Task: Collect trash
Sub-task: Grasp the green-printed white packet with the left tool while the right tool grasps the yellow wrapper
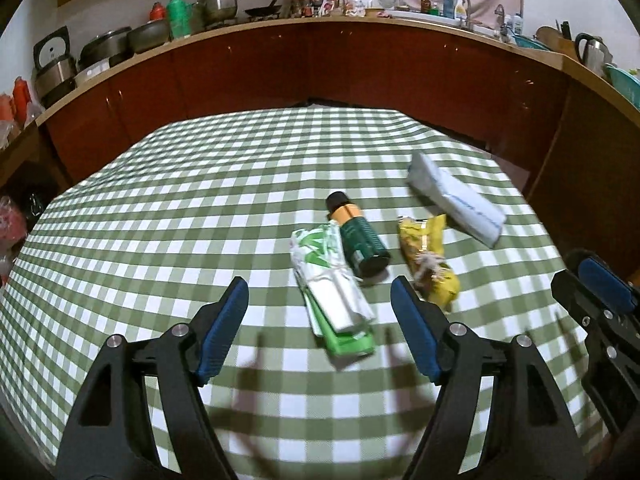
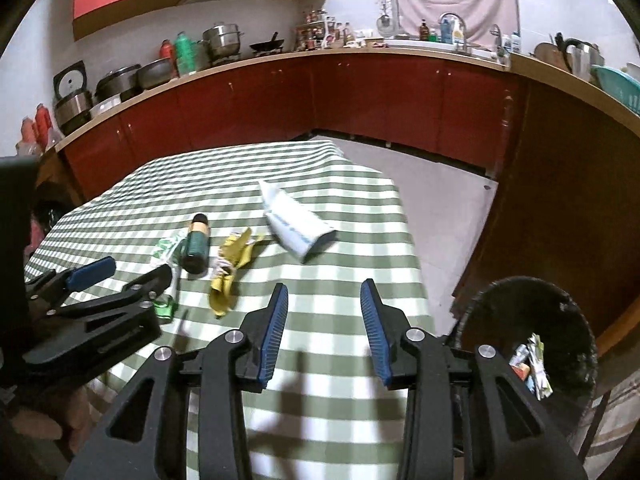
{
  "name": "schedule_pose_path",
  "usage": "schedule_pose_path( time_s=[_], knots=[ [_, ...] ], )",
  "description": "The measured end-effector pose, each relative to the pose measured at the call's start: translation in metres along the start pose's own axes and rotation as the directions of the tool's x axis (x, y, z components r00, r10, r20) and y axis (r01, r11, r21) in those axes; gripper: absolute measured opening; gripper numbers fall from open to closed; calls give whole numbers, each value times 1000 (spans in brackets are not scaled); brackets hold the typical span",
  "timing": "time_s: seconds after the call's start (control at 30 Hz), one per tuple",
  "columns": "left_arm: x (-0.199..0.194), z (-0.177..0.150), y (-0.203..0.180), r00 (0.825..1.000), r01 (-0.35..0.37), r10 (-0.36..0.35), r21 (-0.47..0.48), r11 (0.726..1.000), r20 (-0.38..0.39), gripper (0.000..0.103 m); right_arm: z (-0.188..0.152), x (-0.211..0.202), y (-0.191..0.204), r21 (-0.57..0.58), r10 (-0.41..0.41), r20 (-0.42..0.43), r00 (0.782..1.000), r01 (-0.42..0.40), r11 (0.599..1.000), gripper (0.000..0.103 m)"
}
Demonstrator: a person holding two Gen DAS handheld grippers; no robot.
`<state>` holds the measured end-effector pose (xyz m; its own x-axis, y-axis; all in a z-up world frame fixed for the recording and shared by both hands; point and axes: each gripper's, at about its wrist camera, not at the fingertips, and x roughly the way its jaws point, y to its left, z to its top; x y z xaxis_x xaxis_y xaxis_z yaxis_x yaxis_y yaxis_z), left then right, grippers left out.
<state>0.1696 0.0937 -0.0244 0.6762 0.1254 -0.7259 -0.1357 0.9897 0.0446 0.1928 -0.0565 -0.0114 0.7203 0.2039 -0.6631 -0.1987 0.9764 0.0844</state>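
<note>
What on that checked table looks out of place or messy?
Four bits of litter lie loose on the checked tablecloth: a dark green bottle tipped on its side, a torn green-and-white wrapper, a crumpled yellow wrapper and a white tube. Nothing looks spilled. The black bin beside the table already holds some scraps.

A bottle (image 1: pixel 357 238) lies between two wrappers (image 1: pixel 334 304) on the table (image 1: pixel 160 200), perhaps touching one.

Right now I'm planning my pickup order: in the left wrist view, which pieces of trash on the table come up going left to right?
Green-and-white wrapper → dark green bottle → yellow wrapper → white tube.
</note>
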Motion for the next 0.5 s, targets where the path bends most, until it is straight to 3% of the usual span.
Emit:
schedule_pose_path(
  time_s=[0.3,0.5],
  knots=[
    [25,-1,20,993,84,-87,-36,996,-75,70,11,17,27,-38,20,-21,1000,-21,999,39],
    [31,0,31,987,131,-134,-36,991,-87,34,13,26,39,-60,31,-40,999,-34,998,40]
  ],
)
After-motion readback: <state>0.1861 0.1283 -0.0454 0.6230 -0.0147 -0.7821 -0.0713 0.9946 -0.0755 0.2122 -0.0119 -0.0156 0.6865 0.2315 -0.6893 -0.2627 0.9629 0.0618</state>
